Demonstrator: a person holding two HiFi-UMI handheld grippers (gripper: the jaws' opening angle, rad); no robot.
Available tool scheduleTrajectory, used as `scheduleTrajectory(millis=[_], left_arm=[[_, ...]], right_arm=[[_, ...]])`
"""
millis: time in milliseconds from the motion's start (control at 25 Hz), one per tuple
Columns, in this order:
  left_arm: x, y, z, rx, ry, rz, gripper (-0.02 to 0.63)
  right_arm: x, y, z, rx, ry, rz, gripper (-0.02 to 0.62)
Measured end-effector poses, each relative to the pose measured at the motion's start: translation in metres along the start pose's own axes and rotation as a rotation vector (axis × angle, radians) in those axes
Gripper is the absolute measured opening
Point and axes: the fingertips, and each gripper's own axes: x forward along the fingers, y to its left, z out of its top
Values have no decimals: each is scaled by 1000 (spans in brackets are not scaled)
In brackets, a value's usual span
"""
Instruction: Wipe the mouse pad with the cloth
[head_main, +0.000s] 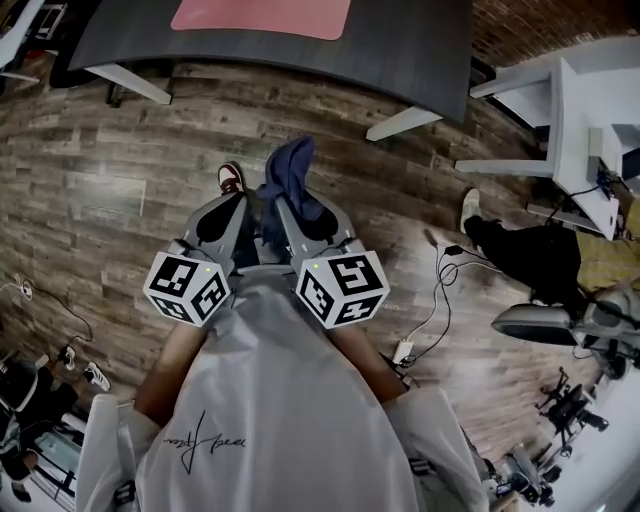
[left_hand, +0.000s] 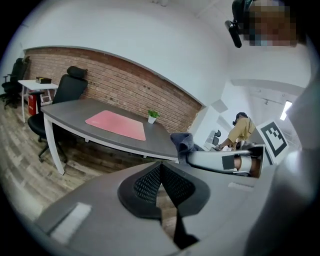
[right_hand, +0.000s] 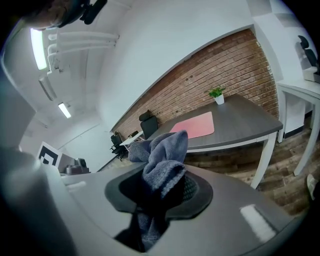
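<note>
Where the person stands: on a wood floor (head_main: 120, 170), with the left claw (left_hand: 160, 169) and the right claw (right_hand: 161, 189) held low and side by side in front of a white shirt (head_main: 270, 420).
Left claw: clenched, its pads meeting at the tips with nothing between them. Only floor shows through the slit below.
Right claw: grasping the cloth (right_hand: 165, 152), with the pads pressed onto its folds.
Cloth: blue-grey and bunched. Its loose end stands up past the right claw's tips, just beside the left claw's tip in the head view.
Shoe (head_main: 230, 177): on the floor just past the claw tips.
Worktop (head_main: 400, 40): dark grey on white legs, well beyond both claws.
Mouse pad (head_main: 262, 15): pink, lying flat on the worktop, well apart from the cloth and both claws.
Plant (left_hand: 152, 116): small, in a white pot, on the worktop behind the mouse pad.
Brick wall (left_hand: 125, 85): behind the worktop.
</note>
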Motion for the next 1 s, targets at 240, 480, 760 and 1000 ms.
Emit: scheduleTrajectory(millis=[240,480,760,1000], left_arm=[[14,28,26,6,-22,11,12],[22,68,44,-12,0,-2,12],[31,122,61,-29,41,-5,12],[35,155,82,-10,54,-29,12]], right_arm=[[24,-5,13,-13,29,-31,110],[65,5,20,-26,78,-56,114],[108,12,32,-32,116,-70,117],[146,19,50,-25,113,-83,119]])
